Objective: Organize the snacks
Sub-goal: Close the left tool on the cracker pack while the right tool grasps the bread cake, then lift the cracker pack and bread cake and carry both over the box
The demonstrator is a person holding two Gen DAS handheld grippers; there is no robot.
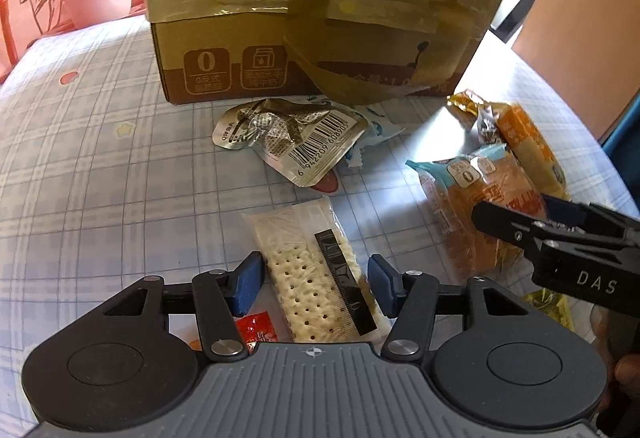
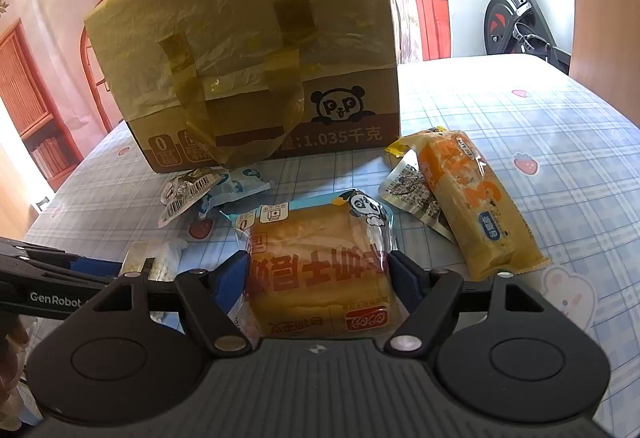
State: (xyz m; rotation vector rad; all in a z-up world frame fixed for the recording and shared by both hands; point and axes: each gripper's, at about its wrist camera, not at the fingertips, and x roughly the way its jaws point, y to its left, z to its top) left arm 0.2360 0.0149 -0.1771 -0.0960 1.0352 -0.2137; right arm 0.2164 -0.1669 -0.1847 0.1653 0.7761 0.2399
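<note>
Left gripper [image 1: 315,288] set astride the cracker pack [image 1: 316,274] on the checked tablecloth [image 1: 80,158], blue pads just beside each long edge with slight gaps showing: not yet clamped. Close squarely on the flat sides, gently, to avoid cracking the biscuits. Further along, silver pouch [image 1: 296,138] lying loose in front of the taped cardboard box [image 1: 320,10]. Right gripper [image 2: 318,278] clenched on the bread pack [image 2: 320,270], pads pressing both sides of the wrapper. Keep pressure light on the soft loaf; lift straight up clear of the orange cake bar [image 2: 476,206] near its right side, then carry toward the box
</note>
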